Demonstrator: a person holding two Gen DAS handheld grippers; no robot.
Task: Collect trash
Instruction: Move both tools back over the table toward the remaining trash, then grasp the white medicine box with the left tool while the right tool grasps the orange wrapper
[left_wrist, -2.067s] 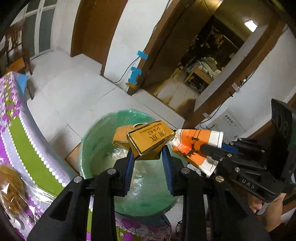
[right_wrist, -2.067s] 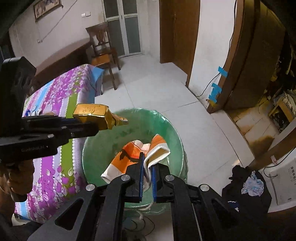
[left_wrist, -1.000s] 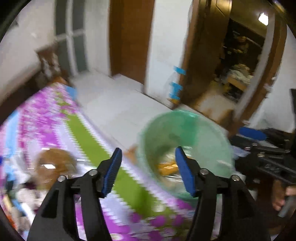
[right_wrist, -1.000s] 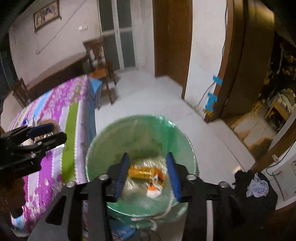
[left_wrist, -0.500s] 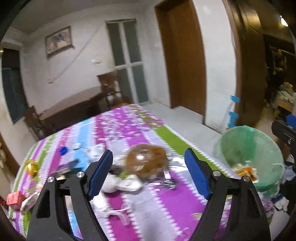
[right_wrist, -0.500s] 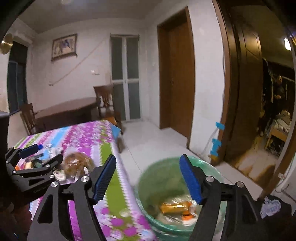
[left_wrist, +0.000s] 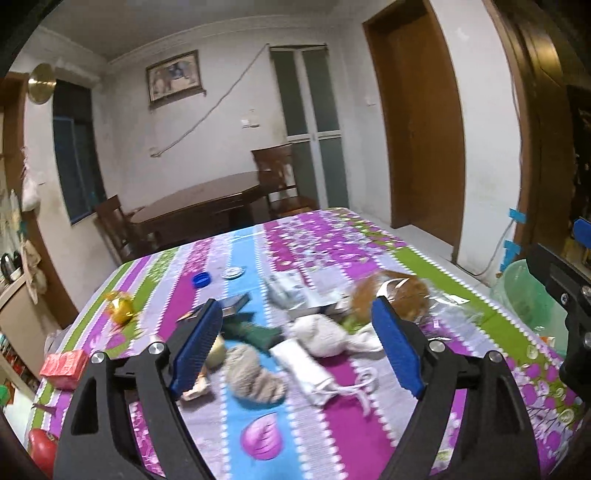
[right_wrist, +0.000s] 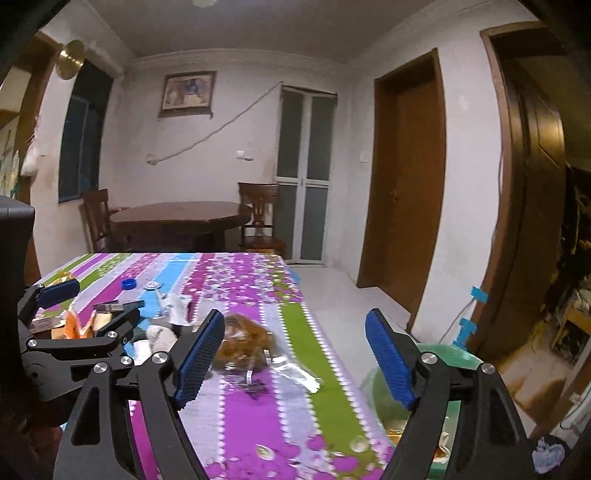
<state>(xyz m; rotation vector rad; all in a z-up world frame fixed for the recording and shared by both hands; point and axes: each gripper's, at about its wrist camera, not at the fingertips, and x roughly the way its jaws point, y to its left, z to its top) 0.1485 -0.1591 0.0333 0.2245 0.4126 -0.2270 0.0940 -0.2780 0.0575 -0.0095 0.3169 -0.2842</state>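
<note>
Trash lies scattered on the flowered tablecloth (left_wrist: 325, 240): a brown lump in a clear plastic bag (left_wrist: 388, 295) (right_wrist: 243, 341), a crumpled white tissue (left_wrist: 321, 334), a white wrapper (left_wrist: 303, 365), a grey wad (left_wrist: 255, 373), a blue cap (left_wrist: 201, 279), a yellow foil ball (left_wrist: 120, 308) and a red box (left_wrist: 64, 363). My left gripper (left_wrist: 295, 343) (right_wrist: 92, 306) hovers over the pile, its jaws opening with nothing between them. My right gripper (right_wrist: 293, 356) (left_wrist: 569, 247), also opening and empty, hangs over the table's right edge. The green-lined bin (right_wrist: 388, 398) (left_wrist: 532, 295) stands beside the table.
A dark wooden table (right_wrist: 181, 218) with chairs (right_wrist: 260, 218) stands at the back wall. White tiled floor (right_wrist: 343, 291) runs to the right of the table towards a brown door (right_wrist: 410, 192). A red object (left_wrist: 40, 446) lies at the near left corner.
Both grippers let the yellow box and the orange cup fall into the bin, then swung left from the bin to the table. Their jaws have spread wider.
</note>
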